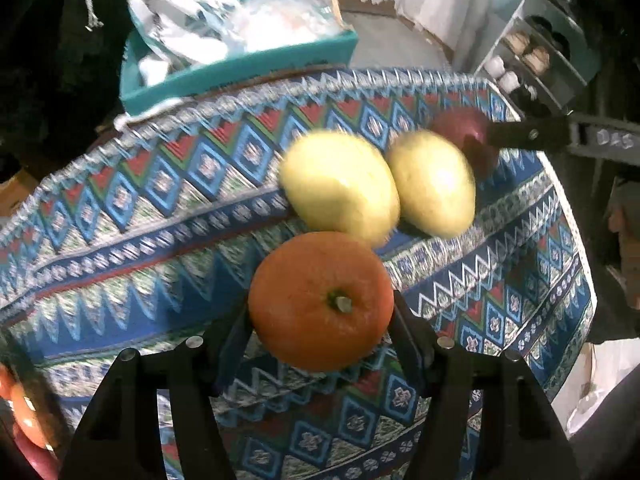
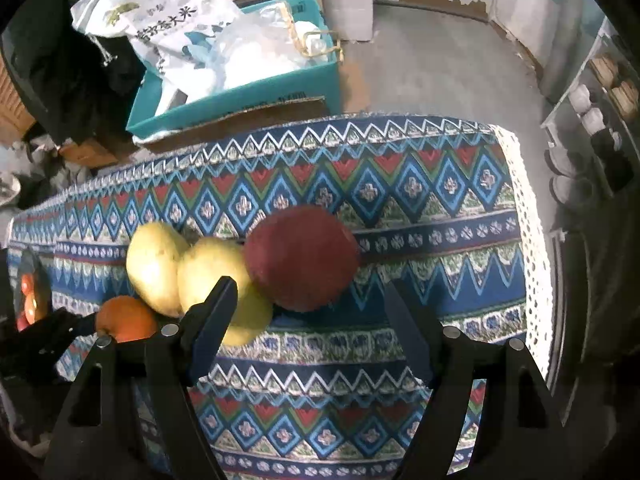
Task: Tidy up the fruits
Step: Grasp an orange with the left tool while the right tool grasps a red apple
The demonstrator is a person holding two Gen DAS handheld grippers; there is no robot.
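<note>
Risk-wise: left gripper [image 1: 320, 312] clasps orange [image 1: 320, 300]; right gripper [image 2: 308, 300] wide, empty near red apple [image 2: 302, 258]; nudged pears [image 2: 156, 268] could roll.

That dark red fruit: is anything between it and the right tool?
Nothing visible. The red fruit lies on the cloth just ahead of the right tool, whose fingers stand apart and do not press on it. A yellow fruit touches its left side, beside the left finger.
</note>
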